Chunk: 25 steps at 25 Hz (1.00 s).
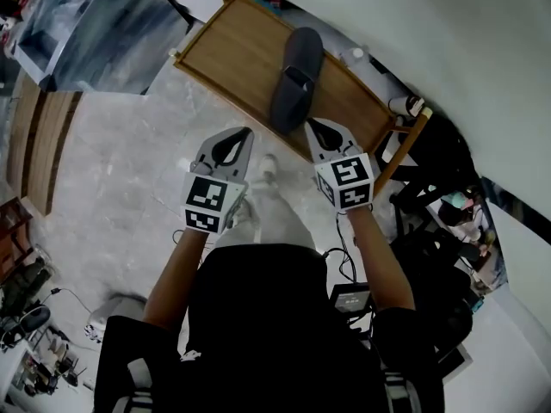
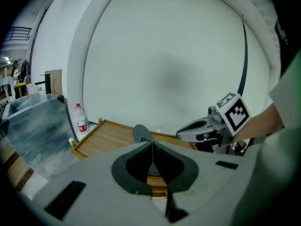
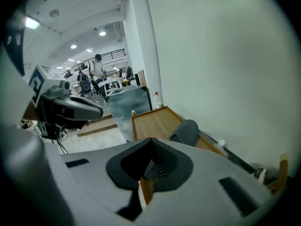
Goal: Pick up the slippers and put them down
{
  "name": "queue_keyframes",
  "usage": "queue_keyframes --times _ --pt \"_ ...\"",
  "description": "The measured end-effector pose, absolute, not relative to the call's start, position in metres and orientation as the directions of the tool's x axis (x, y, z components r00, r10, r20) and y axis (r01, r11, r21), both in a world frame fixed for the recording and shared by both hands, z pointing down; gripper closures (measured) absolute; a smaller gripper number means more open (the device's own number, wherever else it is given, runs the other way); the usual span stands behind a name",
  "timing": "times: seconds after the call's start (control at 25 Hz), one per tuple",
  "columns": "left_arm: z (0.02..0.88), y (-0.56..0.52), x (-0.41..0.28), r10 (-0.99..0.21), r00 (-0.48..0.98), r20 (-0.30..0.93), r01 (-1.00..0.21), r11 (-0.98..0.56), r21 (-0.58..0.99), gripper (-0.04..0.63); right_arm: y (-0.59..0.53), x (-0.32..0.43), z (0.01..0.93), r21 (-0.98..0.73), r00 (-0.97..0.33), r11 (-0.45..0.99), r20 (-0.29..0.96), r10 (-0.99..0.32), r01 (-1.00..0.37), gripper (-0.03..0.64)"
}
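Observation:
One dark grey slipper (image 1: 297, 74) lies on a low wooden table (image 1: 232, 50) with a raised rim, its length running away from me. My left gripper (image 1: 246, 134) hangs over the floor just short of the table's near edge, jaws pressed together with nothing between them. My right gripper (image 1: 311, 125) is beside the slipper's near end, also shut and holding nothing. In the left gripper view the slipper (image 2: 141, 133) shows just beyond the closed jaws (image 2: 152, 147), and the right gripper (image 2: 207, 128) is to the right. In the right gripper view the slipper (image 3: 186, 132) lies ahead and right of the closed jaws (image 3: 151, 144).
A white wall curves behind the table. A plastic bottle (image 2: 81, 118) stands at the table's far left corner. A grey-blue panel (image 1: 95, 28) lies left of the table on the pale marble floor (image 1: 120, 170). A chair and dark bags (image 1: 430, 170) crowd the right side.

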State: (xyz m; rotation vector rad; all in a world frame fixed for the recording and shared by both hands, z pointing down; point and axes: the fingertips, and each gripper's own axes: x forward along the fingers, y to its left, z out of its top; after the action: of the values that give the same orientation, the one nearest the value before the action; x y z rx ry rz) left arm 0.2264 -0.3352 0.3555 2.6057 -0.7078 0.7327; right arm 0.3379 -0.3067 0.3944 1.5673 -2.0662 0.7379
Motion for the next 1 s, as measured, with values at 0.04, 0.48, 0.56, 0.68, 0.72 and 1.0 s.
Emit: queue_keyframes --times 0.04,0.48,0.56,0.68,0.72,1.0 --pt "0.358 -0.335 0.227 -0.371 0.739 0.562 -0.550 -0.815 0.184 0.588 -0.308 0.340 0.400 -0.156 -0.263 0.213 0.640 -0.722 -0.964 0.626" --pt "0.383 -0.347 0.225 -0.372 0.694 0.616 -0.588 -0.787 0.188 0.588 -0.335 0.349 0.454 -0.219 -0.305 0.213 0.729 -0.613 -0.952 0.549" --pt "0.389 -0.351 0.222 -0.381 0.686 0.620 -0.597 -0.782 0.180 0.588 -0.341 0.350 0.466 -0.227 -0.301 0.198 0.745 -0.596 -0.953 0.543" --pt "0.402 -0.351 0.215 -0.378 0.662 0.647 -0.613 -0.770 0.178 0.588 -0.347 0.354 0.481 -0.268 -0.301 0.143 0.762 -0.573 -0.953 0.526" --pt "0.405 -0.351 0.212 -0.377 0.657 0.653 -0.617 -0.766 0.179 0.588 -0.349 0.355 0.486 -0.278 -0.299 0.125 0.768 -0.566 -0.952 0.517" --pt "0.411 -0.348 0.206 -0.367 0.642 0.673 -0.631 -0.752 0.192 0.588 -0.360 0.361 0.513 -0.319 -0.292 0.039 0.805 -0.517 -0.947 0.469"
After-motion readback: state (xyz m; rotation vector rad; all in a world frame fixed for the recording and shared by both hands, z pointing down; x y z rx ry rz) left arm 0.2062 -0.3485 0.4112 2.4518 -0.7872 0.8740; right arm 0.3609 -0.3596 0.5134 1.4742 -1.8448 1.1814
